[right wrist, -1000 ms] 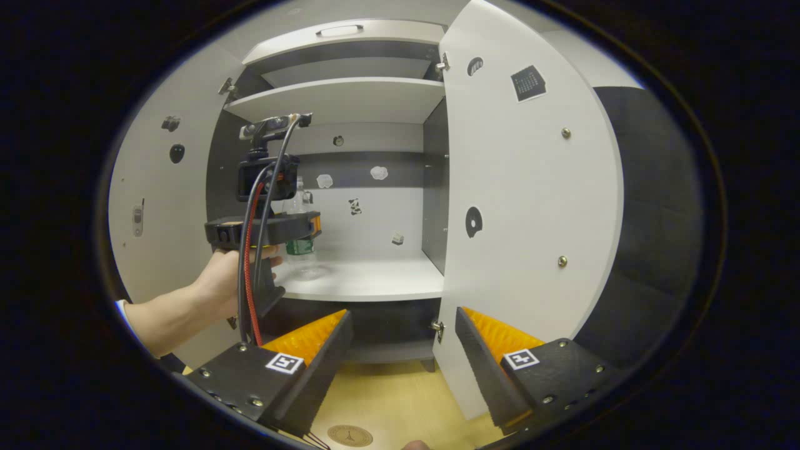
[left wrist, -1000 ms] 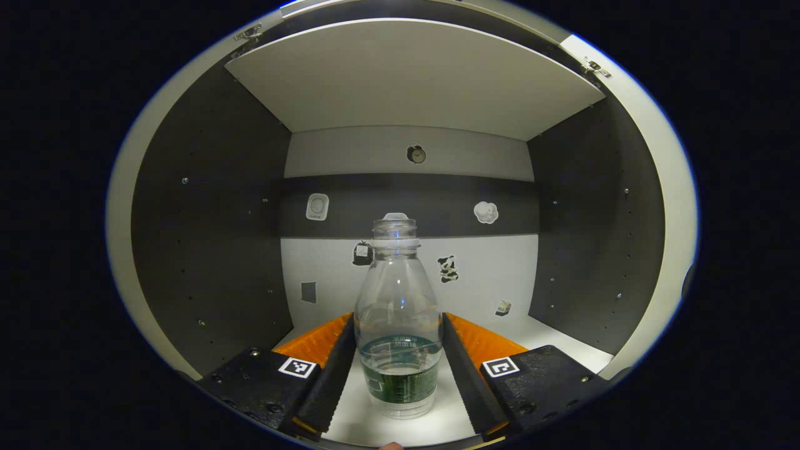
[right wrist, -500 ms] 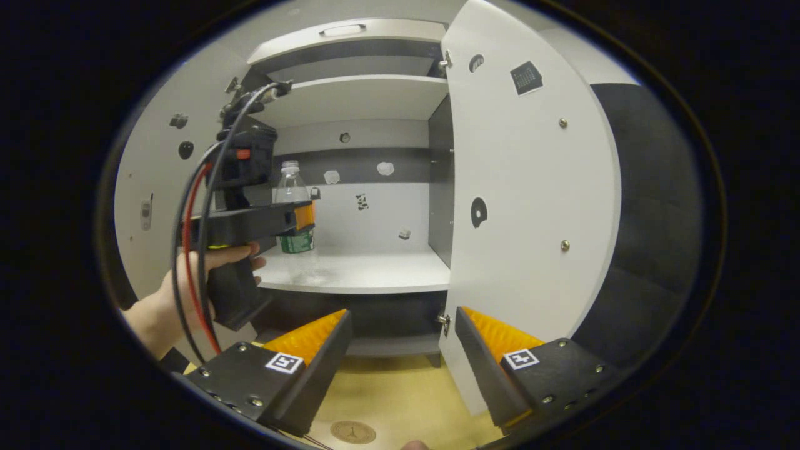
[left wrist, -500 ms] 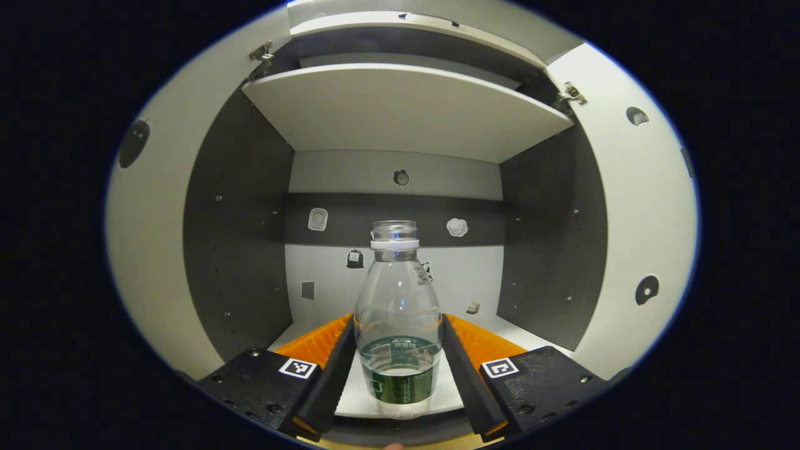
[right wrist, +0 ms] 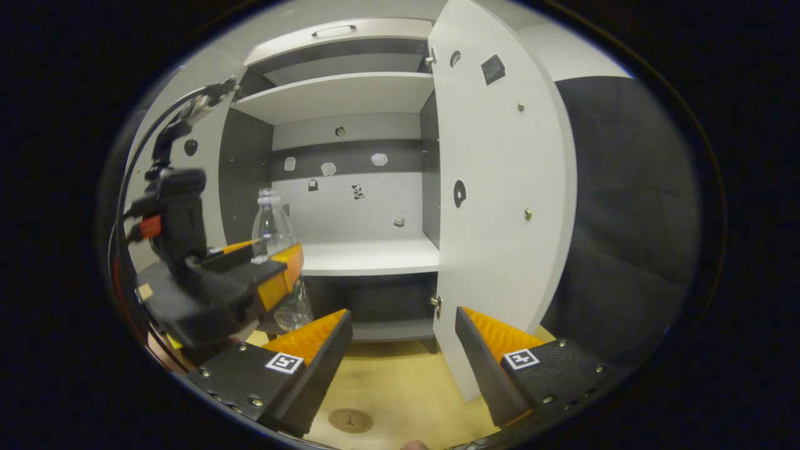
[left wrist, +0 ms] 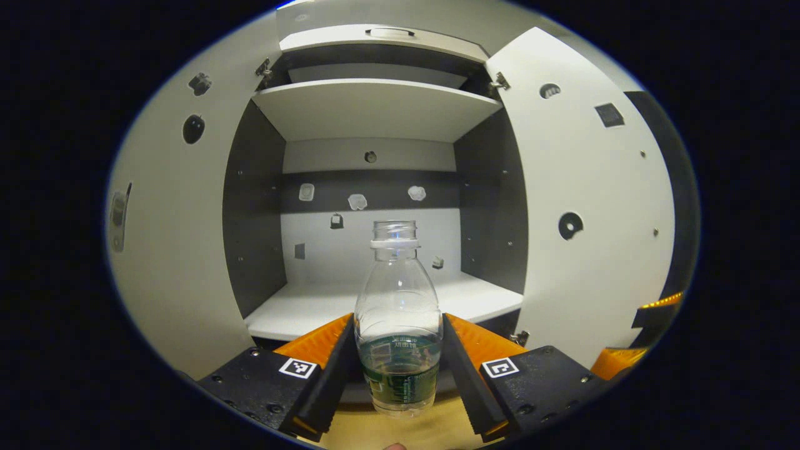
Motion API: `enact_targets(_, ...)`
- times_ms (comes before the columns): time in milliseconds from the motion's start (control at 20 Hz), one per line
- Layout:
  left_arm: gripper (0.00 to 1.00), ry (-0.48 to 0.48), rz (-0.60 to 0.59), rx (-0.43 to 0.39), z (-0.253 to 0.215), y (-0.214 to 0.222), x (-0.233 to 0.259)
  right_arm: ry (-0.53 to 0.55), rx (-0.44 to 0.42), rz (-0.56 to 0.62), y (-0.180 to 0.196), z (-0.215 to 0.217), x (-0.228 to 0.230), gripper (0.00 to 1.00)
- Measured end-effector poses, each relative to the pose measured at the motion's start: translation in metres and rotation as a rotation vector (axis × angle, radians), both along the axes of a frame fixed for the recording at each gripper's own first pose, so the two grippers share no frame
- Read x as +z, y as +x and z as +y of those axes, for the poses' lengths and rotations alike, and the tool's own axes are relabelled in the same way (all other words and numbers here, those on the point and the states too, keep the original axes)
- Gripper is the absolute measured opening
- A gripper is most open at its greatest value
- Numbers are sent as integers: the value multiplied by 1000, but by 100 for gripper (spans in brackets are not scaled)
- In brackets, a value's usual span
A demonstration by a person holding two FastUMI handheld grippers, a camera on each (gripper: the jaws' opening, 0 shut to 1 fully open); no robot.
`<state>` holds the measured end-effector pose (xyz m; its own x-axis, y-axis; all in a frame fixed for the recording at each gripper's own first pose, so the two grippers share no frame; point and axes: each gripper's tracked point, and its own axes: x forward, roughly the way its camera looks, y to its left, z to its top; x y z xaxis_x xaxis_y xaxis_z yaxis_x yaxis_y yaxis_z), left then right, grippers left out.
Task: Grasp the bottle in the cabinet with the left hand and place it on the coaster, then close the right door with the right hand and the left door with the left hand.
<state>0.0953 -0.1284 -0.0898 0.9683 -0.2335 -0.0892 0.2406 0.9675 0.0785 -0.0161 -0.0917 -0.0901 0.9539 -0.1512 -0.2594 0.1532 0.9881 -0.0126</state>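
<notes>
Bottle [left wrist: 398, 319] before open cabinet [left wrist: 375, 109]

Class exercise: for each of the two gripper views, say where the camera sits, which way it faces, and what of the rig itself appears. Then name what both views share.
Left gripper view: rides the left gripper, facing the open cabinet; its own fingers clamp the bottle.
Right gripper view: rides the right gripper, lower, facing the cabinet and right door; own fingers apart, coaster on the floor below.
Shared: bottle, cabinet, right door, left gripper.
</notes>
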Motion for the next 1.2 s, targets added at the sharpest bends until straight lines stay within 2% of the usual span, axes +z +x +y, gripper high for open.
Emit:
enact_targets(200, 81, 21, 101, -34, -15, -42, -71, -2, -12, 45, -19, -10, -14, 100)
enact_targets(500, 82, 19, 221, -143, -35, -99, -161, 5, -46, 126, -49, -30, -44, 100)
enact_targets(700, 82, 49, 254, -150, -35, -114, -195, 24, -64, 178, -62, -39, -63, 100)
enact_targets(800, 82, 42, 282, -142, -34, -119, -211, 30, -66, 194, -67, -40, -70, 98)
enact_targets(900, 82, 31, 299, -141, -32, -122, -223, 27, -61, 211, -70, -40, -76, 100)
enact_targets(1200, 82, 29, 263, -149, -36, -116, -232, 39, -48, 250, -78, -34, -88, 100)
